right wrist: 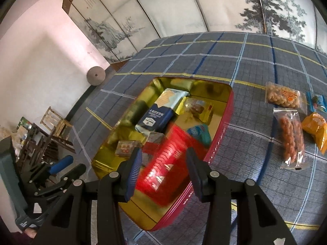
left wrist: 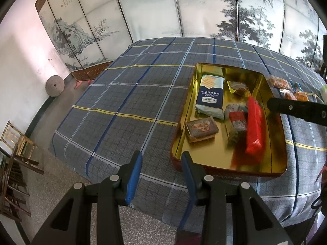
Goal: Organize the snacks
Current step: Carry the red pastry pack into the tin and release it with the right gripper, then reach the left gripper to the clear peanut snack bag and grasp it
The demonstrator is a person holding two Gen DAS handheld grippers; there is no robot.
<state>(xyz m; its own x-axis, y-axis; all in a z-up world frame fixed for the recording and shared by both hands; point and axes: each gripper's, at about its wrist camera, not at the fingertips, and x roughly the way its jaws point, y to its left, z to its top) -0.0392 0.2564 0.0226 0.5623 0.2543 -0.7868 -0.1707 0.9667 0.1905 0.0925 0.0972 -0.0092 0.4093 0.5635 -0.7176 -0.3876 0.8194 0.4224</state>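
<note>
A gold-lined red tin [left wrist: 273,169] [right wrist: 220,130] sits on the plaid-covered table. It holds a blue and white packet [left wrist: 210,96] [right wrist: 157,114], a small brown box [left wrist: 201,129] [right wrist: 126,148], dark wrapped bars [left wrist: 237,122] and a red packet [left wrist: 253,126] [right wrist: 167,163] that looks blurred, below my right gripper. My left gripper [left wrist: 161,175] is open and empty near the tin's front left corner. My right gripper [right wrist: 163,173] is open above the tin, over the red packet; it also shows in the left wrist view [left wrist: 296,111].
Loose snack bags lie on the cloth right of the tin: fried twists [right wrist: 284,96], a long clear bag [right wrist: 291,138], an orange bag [right wrist: 315,126] and a blue packet [right wrist: 317,102]. A painted folding screen [left wrist: 163,10] stands behind. Wooden chairs [left wrist: 16,143] and a stone disc [left wrist: 54,85] are at left.
</note>
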